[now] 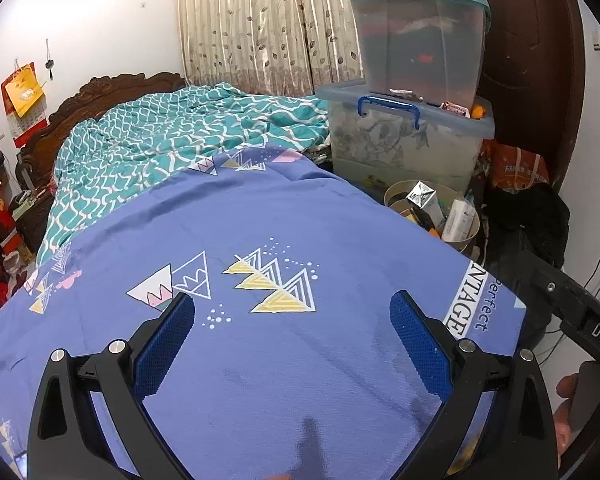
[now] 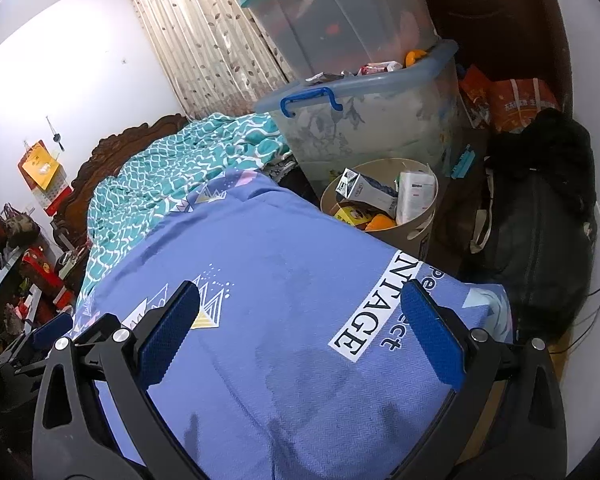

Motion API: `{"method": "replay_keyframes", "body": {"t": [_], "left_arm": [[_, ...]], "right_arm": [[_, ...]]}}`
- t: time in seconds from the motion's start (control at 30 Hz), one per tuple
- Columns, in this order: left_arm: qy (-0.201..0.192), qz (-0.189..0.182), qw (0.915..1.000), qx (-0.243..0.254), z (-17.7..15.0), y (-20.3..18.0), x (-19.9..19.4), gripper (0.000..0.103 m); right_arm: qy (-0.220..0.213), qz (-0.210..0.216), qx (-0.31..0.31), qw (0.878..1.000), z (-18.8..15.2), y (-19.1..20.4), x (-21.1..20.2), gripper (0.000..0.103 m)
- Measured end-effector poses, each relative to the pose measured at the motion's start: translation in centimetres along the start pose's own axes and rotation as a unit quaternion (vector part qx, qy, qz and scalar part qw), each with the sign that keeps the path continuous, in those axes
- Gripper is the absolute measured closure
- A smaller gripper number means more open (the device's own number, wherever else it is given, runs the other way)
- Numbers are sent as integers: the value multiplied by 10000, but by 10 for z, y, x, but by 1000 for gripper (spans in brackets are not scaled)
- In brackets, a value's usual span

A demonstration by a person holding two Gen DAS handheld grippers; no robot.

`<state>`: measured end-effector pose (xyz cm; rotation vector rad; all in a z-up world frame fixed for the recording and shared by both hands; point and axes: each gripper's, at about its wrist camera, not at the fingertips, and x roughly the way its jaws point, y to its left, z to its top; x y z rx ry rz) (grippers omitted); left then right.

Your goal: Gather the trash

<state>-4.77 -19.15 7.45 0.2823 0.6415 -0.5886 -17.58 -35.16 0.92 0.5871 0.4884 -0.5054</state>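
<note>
A round beige bin (image 2: 412,228) stands on the floor past the bed's far right corner, holding a milk carton (image 2: 366,192), a white pack (image 2: 414,196), a yellow box and an orange piece. In the left wrist view the same bin (image 1: 466,240) shows further off with the carton (image 1: 424,196). My left gripper (image 1: 292,304) hovers open over the blue bedsheet (image 1: 260,360), nothing between its fingers. My right gripper (image 2: 300,300) is open and empty too, over the sheet near the printed label, short of the bin. No loose trash shows on the sheet.
Stacked clear storage boxes (image 2: 364,120) rise behind the bin. A black bag (image 2: 540,232) and orange bags (image 2: 516,104) crowd the floor to the right, with cables beyond. A teal quilt (image 1: 172,140) covers the bed's far half, with a carved headboard and cluttered shelves at left.
</note>
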Motion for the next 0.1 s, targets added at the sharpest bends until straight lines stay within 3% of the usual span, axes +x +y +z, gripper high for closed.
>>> {"method": "replay_keyframes", "body": {"t": [0.1], "left_arm": [[-25, 39, 10000, -7, 0, 1, -1, 9]], "right_arm": [[-4, -4, 0, 10000, 0, 0, 0, 4]]}}
